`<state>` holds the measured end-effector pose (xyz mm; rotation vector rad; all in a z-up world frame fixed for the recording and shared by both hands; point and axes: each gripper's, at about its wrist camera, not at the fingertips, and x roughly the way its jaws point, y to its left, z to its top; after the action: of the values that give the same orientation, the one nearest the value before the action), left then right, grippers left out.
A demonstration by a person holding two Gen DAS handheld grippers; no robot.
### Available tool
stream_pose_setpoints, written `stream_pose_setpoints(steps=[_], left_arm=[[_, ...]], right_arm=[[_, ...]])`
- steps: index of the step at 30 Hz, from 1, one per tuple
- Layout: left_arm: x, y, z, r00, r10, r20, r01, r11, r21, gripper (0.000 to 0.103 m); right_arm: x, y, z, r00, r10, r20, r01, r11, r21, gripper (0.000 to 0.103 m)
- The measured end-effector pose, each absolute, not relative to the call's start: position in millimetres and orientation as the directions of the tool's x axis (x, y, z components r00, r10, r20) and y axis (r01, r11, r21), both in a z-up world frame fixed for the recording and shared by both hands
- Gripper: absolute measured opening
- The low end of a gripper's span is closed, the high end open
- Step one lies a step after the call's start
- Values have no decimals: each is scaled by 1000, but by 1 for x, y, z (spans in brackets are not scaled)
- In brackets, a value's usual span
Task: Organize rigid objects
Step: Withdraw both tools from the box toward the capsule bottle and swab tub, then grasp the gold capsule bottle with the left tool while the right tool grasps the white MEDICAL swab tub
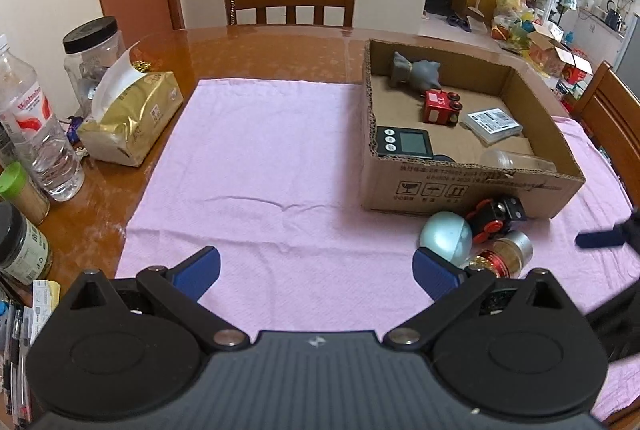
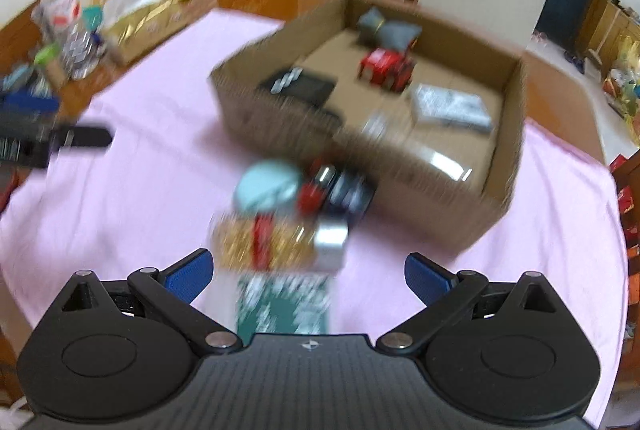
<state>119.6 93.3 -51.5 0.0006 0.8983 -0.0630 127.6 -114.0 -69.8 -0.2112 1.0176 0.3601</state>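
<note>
Both tools stood wide open with nothing held — the left tool hovered over the bare pink cloth that covered the wooden surface, and the right tool faced a small cluster of loose things in front of the cardboard box.

That cluster lay on the cloth just outside the box's near wall: a pale teal ball, a black and red toy vehicle touching it, and a small jar with gold contents and a silver cap lying on its side. The right wrist view was badly blurred, but a green packet showed just below the jar, closest to the right tool.

Inside the box were a grey figure, a red toy train, a clear flat case, a black timer and a clear bottle lying down.

Along the left edge stood a tissue pack and a water bottle.
</note>
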Motion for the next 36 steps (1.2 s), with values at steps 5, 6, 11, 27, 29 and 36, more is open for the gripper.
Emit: stream_pose_setpoints(steps=[5, 6, 11, 27, 29, 36], left_arm=[[120, 86, -53, 622, -77, -779, 91, 996, -26, 102], [120, 84, -54, 619, -84, -780, 99, 995, -29, 102], [121, 77, -57, 605, -129, -786, 152, 987, -45, 102], [140, 1, -67, 578, -153, -801, 282, 959, 20, 102], [144, -15, -70, 578, -145, -803, 290, 956, 36, 102], [163, -61, -88, 557, -123, -821, 314, 947, 71, 102]], right_arm=[[115, -96, -91, 439, 170, -882, -400, 916, -23, 103], [115, -94, -94, 440, 158, -884, -392, 919, -31, 103], [120, -98, -105, 438, 96, -894, -295, 954, -42, 103], [114, -155, -118, 415, 58, -908, -249, 967, -52, 103], [109, -158, -121, 405, 77, -911, -298, 953, -52, 103], [106, -169, -130, 364, 131, -922, -358, 934, -9, 103]])
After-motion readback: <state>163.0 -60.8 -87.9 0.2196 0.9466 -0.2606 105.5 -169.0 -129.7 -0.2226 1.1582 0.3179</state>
